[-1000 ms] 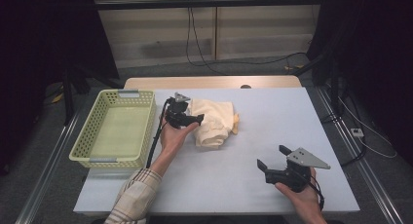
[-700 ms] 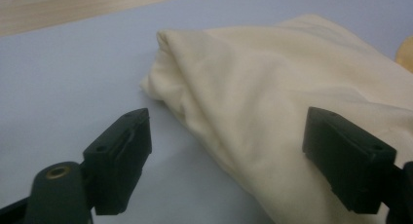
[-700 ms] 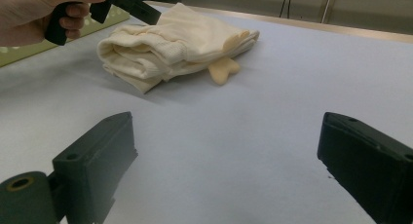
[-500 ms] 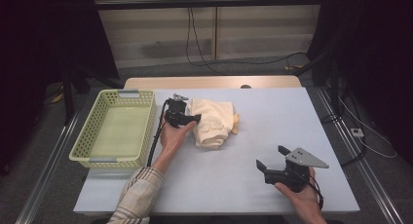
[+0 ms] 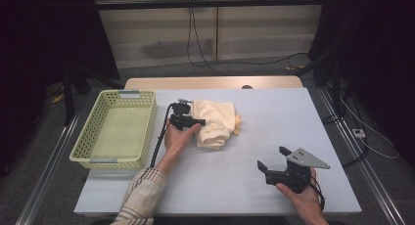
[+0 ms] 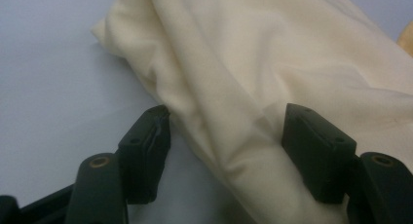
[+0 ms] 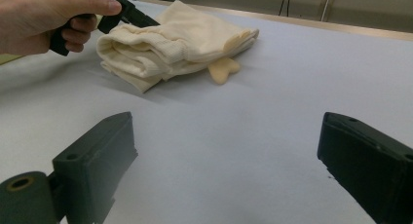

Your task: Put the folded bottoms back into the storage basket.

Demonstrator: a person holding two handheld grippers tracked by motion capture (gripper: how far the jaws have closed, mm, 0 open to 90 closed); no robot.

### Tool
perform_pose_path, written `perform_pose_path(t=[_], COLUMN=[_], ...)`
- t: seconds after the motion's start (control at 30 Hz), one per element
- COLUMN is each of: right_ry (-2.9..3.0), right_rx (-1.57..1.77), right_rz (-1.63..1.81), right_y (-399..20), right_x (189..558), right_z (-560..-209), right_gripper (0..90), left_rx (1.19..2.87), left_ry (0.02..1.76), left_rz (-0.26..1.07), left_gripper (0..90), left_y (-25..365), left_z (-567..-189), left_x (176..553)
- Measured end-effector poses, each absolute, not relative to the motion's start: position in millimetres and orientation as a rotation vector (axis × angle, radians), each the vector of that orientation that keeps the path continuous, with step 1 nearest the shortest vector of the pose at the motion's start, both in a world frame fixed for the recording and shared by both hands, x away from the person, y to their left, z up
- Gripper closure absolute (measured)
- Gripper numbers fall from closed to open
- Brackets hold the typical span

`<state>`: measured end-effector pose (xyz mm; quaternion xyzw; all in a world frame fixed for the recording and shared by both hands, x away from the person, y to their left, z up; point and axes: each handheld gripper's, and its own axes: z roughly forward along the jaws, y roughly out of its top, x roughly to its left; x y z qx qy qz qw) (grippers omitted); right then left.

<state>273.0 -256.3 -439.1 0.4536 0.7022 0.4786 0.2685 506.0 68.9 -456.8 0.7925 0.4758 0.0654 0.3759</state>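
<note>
A folded cream cloth (image 5: 215, 121) lies in the middle of the white table (image 5: 274, 112). My left gripper (image 5: 199, 122) is at the cloth's left edge, held in a hand. In the left gripper view it (image 6: 226, 114) stands open, with a fold of the cloth (image 6: 253, 73) between the jaws and both pads touching or nearly touching the fabric. My right gripper (image 5: 272, 158) is open near the table's front right, apart from the cloth, with nothing between its jaws (image 7: 229, 124). The right gripper view shows the cloth (image 7: 175, 39) farther off, with the left hand (image 7: 44, 17) beside it.
A pale green plastic basket (image 5: 78, 147) stands on the table's left side, beside the left forearm. A small yellowish piece (image 5: 237, 122) sticks out from under the cloth's right edge. A wooden strip (image 5: 215, 82) runs along the table's far edge.
</note>
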Motion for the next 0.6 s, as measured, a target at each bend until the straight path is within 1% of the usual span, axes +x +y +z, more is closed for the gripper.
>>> perform_pose_path(t=[0.07, 0.13, 0.2, 0.27, 0.4, 0.43, 0.6], right_ry=[1.894, 1.892, 1.897, 1.9, 1.9, 1.899, 1.898], right_rx=[1.223, 1.227, 1.223, 1.223, 1.222, 1.223, 1.225], right_rz=[1.292, 1.293, 1.29, 1.289, 1.284, 1.285, 1.286], right_y=[-256.3, -255.9, -255.5, -255.0, -254.6, -254.5, -253.8], right_x=[273.1, 273.2, 273.7, 274.0, 273.7, 273.7, 273.7], right_z=[-439.2, -439.3, -439.7, -439.9, -439.7, -439.8, -439.8], right_gripper=[6.6, 6.5, 6.5, 6.5, 6.6, 6.6, 6.6], left_rx=[2.043, 2.066, 2.079, 2.076, 2.078, 2.074, 2.08], left_ry=[1.214, 1.203, 1.195, 1.211, 1.207, 1.203, 1.202], left_rz=[0.175, 0.153, 0.12, 0.134, 0.108, 0.092, 0.081], left_gripper=[35.0, 35.2, 39.5, 40.7, 44.1, 47.8, 54.7], left_y=[66.2, 63.1, 60.9, 58.2, 58.8, 59.1, 57.6], left_z=[-456.3, -455.0, -453.9, -453.8, -453.5, -453.7, -453.4], left_x=[506.0, 505.9, 506.4, 506.2, 507.4, 507.5, 508.2])
